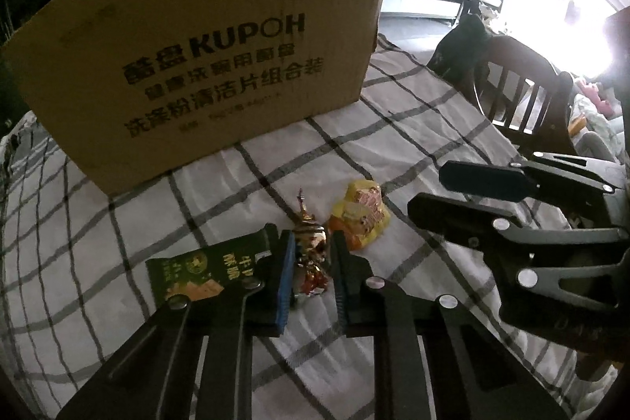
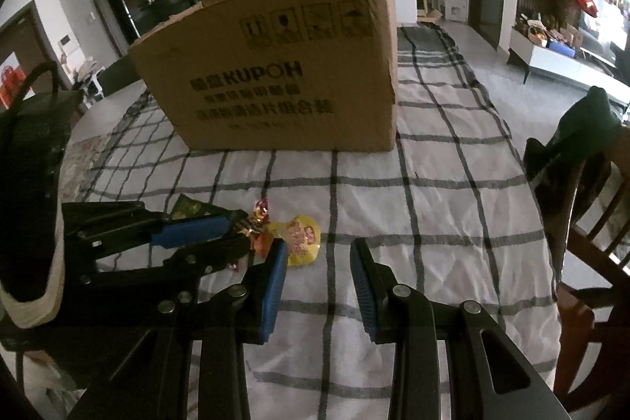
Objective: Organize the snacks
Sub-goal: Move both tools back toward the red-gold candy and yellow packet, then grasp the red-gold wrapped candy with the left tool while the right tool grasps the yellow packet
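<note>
Matt cardboard box [image 1: 204, 65], glossy foil candy [image 1: 311, 254], woven checked cloth [image 1: 393, 128]

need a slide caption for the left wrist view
Left hand-held gripper shut on a shiny gold-and-red foil-wrapped candy on the checked tablecloth, between a green snack packet and a yellow one.

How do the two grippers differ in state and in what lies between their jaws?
The left gripper is shut on the foil candy; the right gripper is open with only the checked cloth between its jaws. The left sits among the snacks; the right is beside the yellow packet. Both point down at the cloth.
</note>
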A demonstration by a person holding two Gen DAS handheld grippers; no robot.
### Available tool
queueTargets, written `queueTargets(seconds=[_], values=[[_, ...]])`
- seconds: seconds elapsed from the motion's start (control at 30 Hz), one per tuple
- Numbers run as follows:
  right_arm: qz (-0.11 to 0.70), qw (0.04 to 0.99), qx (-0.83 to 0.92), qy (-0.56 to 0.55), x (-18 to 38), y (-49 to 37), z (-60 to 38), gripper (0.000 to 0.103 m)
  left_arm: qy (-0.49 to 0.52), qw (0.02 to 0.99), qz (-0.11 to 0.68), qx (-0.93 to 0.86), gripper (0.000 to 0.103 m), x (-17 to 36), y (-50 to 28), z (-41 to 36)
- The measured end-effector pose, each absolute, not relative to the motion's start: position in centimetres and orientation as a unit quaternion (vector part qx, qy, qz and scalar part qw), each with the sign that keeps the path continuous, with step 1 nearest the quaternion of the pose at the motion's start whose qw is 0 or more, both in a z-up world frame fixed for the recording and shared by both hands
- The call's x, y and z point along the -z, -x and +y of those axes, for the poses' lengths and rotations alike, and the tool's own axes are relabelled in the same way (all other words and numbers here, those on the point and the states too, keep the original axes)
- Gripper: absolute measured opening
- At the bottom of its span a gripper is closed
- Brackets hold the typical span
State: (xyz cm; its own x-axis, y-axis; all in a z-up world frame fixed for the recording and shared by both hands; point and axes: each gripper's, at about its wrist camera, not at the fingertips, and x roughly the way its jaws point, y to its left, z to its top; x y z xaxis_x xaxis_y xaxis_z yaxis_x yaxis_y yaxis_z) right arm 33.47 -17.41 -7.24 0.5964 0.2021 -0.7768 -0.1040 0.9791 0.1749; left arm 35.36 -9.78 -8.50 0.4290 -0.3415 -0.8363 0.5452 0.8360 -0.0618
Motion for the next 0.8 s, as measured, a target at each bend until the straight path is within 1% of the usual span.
queueTargets(seconds=[0.43, 0.8], values=[[0.454, 0.884, -0.096, -0.064, 8.3, -34.1, -16.8, 0.034, -0.068, 0.834, 0.479, 0.267, 0.020, 9.8, -36.4, -9.0], [0.458, 0.878, -0.116, -0.081, 8.8, -34.8, -16.5, 0.034, -0.073, 0.859, 0.450, 0.232, 0.021, 7.7, -35.7, -7.7]])
